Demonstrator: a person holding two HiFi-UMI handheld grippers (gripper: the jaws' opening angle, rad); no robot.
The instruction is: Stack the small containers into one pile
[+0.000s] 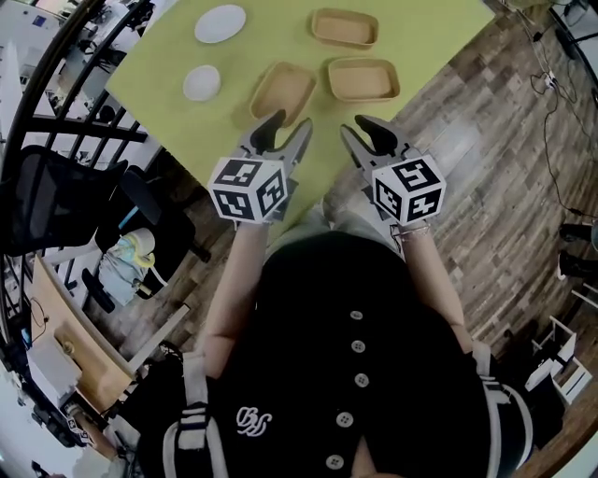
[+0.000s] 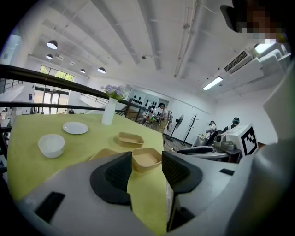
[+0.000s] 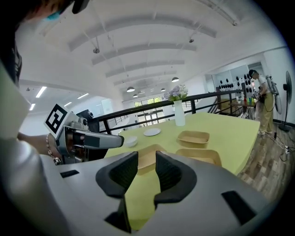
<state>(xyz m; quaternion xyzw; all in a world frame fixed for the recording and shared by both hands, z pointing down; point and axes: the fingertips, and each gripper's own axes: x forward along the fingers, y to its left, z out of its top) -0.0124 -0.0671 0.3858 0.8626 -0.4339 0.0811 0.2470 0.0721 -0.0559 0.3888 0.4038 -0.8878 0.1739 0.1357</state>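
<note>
Three containers (image 1: 363, 79) lie ahead of the left gripper (image 1: 291, 121) and right gripper (image 1: 353, 124), jaws open, empty.

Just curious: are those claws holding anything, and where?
Nothing. The left gripper and the right gripper both stand open and empty, short of the tan trays.

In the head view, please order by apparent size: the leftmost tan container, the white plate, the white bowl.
1. leftmost tan container
2. white plate
3. white bowl
The plate lies farther from the camera, so its real size against the container is unsure.
</note>
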